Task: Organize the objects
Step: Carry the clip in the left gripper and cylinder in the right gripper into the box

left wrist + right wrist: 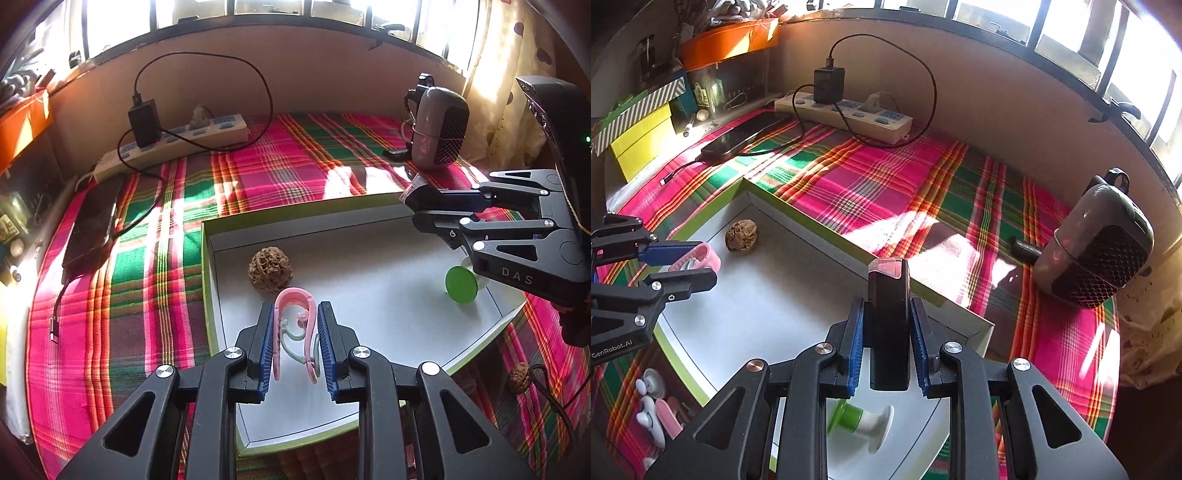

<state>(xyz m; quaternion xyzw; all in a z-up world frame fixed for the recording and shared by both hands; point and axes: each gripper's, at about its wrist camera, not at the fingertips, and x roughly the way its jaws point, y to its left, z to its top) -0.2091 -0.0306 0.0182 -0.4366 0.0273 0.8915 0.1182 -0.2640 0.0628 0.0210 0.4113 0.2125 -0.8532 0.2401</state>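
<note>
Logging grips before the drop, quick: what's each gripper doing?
Left gripper: closed on the pink clip.
Right gripper: closed on the dark bottle.

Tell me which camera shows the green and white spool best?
The right wrist view: the green and white spool lies on its side in the box, showing its green middle and white end. The left wrist view shows only its green disc, partly behind the right hand-held gripper.
</note>
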